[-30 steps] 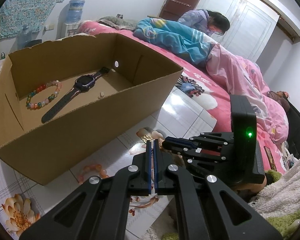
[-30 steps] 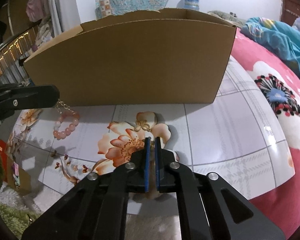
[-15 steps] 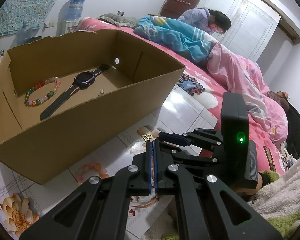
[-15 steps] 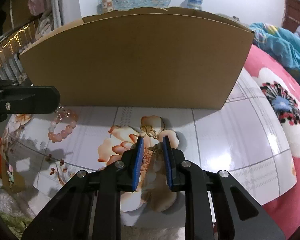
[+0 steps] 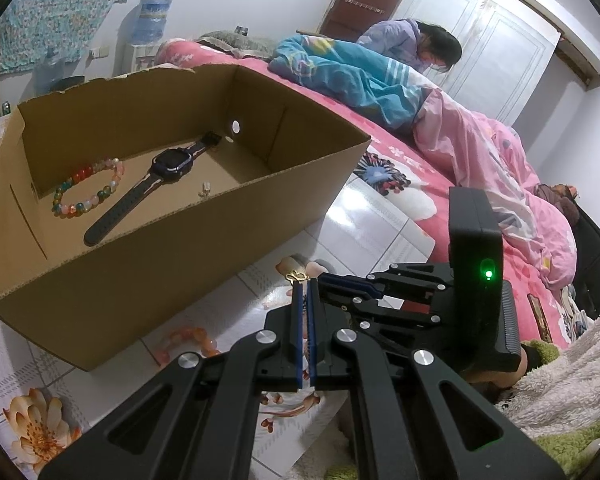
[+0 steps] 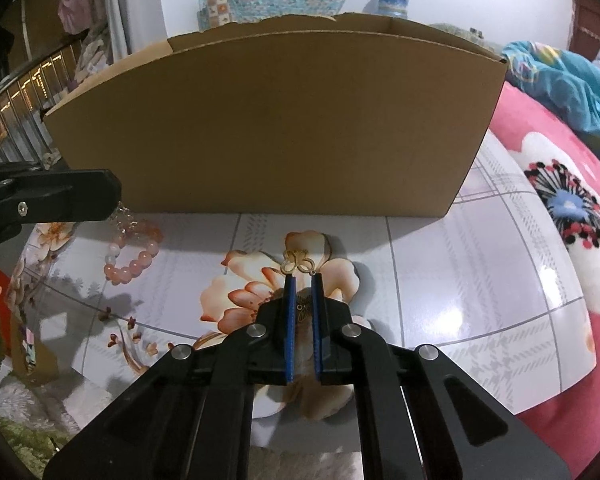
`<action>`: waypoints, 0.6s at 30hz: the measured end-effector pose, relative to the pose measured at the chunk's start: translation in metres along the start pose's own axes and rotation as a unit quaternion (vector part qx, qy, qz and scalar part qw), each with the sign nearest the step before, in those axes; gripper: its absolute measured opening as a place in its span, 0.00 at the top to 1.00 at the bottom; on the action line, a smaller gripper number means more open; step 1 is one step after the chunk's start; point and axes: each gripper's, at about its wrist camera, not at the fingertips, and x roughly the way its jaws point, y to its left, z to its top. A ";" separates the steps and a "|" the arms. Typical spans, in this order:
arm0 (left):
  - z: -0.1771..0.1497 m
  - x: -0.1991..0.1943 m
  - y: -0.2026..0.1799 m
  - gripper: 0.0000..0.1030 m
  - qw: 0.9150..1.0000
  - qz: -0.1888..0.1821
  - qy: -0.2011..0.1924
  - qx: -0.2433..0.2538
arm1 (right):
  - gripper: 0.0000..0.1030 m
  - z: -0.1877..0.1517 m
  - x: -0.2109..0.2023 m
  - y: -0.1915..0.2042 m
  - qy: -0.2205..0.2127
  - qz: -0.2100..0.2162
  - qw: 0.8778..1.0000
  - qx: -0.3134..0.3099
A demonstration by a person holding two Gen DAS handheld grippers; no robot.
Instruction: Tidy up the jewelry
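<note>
Left wrist view: left gripper (image 5: 305, 286) at lower centre, jaws together on nothing; cardboard box (image 5: 172, 248) fills the left, watch (image 5: 156, 184) and multicoloured bracelet (image 5: 88, 192) inside.

Right wrist view: right gripper (image 6: 302, 276) at centre, jaws closing around the gold earring (image 6: 298, 262) on the floral mat (image 6: 460, 280); pink bracelet (image 6: 134, 254) lies mid-left.

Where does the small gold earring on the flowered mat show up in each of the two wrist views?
Left wrist view: the gold earring sits low centre, just above the left gripper tips, before the right gripper.
Right wrist view: centre, at the right gripper tips, on a printed flower.
Shared landmark: the cardboard box behind it in both views.
</note>
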 end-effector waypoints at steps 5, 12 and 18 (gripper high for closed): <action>0.003 -0.009 -0.004 0.99 1.000 -0.005 -0.013 0.007 | 0.95 0.004 -0.014 -0.004 -0.014 -0.004 1.000 0.000; 0.033 -0.043 -0.010 0.99 0.996 -0.047 -0.072 0.016 | 0.95 0.036 -0.058 -0.006 -0.080 0.005 0.997 0.004; 0.076 -0.060 -0.006 0.99 0.992 -0.015 -0.120 0.044 | 0.95 0.084 -0.076 -0.022 -0.141 0.024 0.990 0.011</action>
